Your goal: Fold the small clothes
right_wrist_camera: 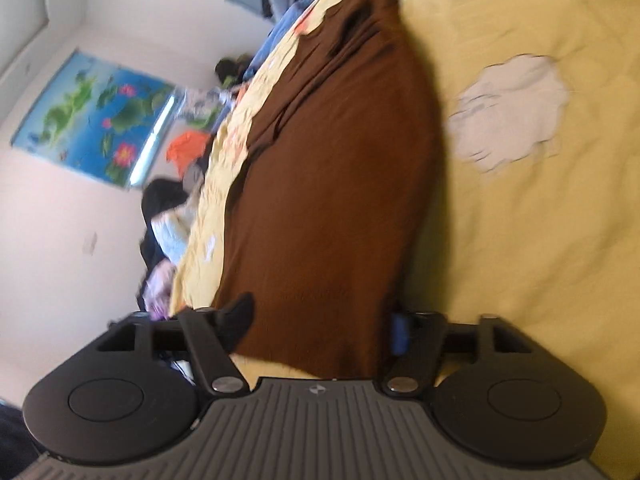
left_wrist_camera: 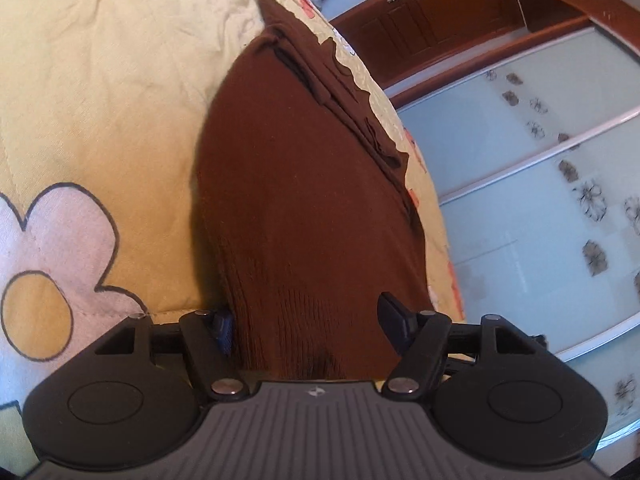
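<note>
A brown knit garment (left_wrist_camera: 304, 184) lies folded in a long strip on the yellow quilt (left_wrist_camera: 120, 100), its scalloped hem along the right side. My left gripper (left_wrist_camera: 306, 314) stands open around the garment's near end; the cloth lies loose between the fingers and covers part of the left one. In the right wrist view the same brown garment (right_wrist_camera: 328, 168) stretches away over the yellow quilt (right_wrist_camera: 520, 240). My right gripper (right_wrist_camera: 320, 316) is open too, with the cloth's near edge between its fingers and not pinched.
The quilt carries flower prints (left_wrist_camera: 60, 248) and a pale cloud patch (right_wrist_camera: 508, 108). Beyond the bed's edge stand glass sliding doors (left_wrist_camera: 540, 200) and wooden cabinets (left_wrist_camera: 432, 20). On the other side are a wall poster (right_wrist_camera: 96, 116) and piled clothes (right_wrist_camera: 168, 220).
</note>
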